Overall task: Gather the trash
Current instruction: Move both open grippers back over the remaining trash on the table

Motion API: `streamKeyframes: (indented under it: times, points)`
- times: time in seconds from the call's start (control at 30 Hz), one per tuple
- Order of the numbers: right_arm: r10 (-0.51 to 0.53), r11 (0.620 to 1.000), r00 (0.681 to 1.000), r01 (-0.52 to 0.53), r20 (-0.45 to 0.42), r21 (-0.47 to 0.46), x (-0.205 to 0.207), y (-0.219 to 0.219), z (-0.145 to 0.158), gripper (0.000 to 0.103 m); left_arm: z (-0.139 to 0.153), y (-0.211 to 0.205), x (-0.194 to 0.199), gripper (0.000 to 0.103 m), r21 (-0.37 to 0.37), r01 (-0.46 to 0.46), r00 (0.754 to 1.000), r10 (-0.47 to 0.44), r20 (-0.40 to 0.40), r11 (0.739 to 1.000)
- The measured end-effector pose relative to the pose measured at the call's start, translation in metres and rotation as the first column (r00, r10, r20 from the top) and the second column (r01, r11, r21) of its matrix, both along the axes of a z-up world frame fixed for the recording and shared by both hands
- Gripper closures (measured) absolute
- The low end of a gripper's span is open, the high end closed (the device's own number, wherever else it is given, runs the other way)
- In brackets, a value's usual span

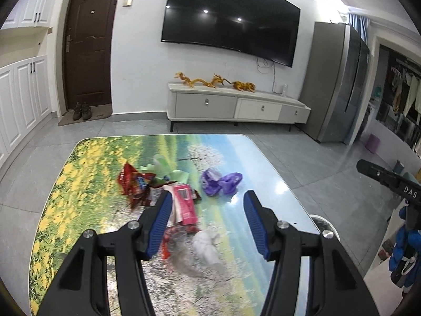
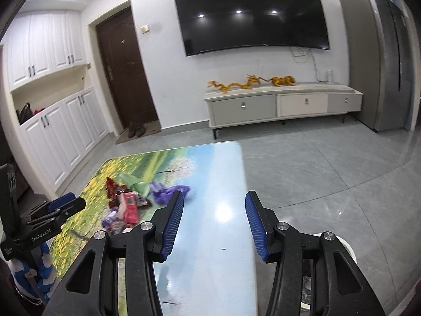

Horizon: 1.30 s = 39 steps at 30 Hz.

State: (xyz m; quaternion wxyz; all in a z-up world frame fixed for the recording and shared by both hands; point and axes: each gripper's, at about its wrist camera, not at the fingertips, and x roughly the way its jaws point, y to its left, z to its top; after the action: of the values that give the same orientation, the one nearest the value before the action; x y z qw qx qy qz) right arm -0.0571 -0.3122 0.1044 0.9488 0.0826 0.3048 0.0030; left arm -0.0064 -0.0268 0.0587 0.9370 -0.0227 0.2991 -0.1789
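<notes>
Pink wrapper heads trash pile on tabletop, just ahead of left tongs, spread wide, empty, likely lining up grab. Right tongs also spread, empty, pile ahead-left.

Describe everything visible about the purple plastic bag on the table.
The purple plastic bag is thin, glossy, crumpled film, bunched into two lumps with paler print on the left one. It lies loose on the scenic-print table, right of the wrapper pile and apart from it. Neither gripper touches it; the left gripper is open, nearer the camera than the bag.
</notes>
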Motion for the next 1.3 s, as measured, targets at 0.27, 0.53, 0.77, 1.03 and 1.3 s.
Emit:
streamKeyframes:
  times: [0.27,0.53,0.77,1.03,1.3]
  points:
    - [0.041,0.998,0.999,-0.041,-0.004,-0.042,0.001,0.039,0.014,0.055,-0.001,0.028,-0.010,0.049,-0.028,-0.015,1.000,0.015,0.010,0.999]
    - [0.069,0.994,0.998,-0.068,0.003,-0.082,-0.004,0.072,0.022,0.051,-0.008,0.056,-0.022,0.048,-0.051,-0.031,0.999,0.032,0.011,0.998]
    - [0.080,0.992,0.997,-0.077,0.025,-0.103,-0.010,0.094,0.027,0.042,-0.012,0.075,-0.030,0.048,-0.061,-0.054,0.998,0.055,0.008,0.997]
    - [0.085,0.989,0.996,-0.080,0.034,-0.125,-0.016,0.111,0.028,0.038,-0.018,0.090,-0.038,0.048,-0.073,-0.075,0.997,0.075,0.001,0.995]
    - [0.076,0.992,0.995,-0.069,0.062,-0.103,-0.025,0.112,0.035,0.036,-0.018,0.099,-0.043,0.048,-0.086,-0.094,0.995,0.095,0.004,0.992]
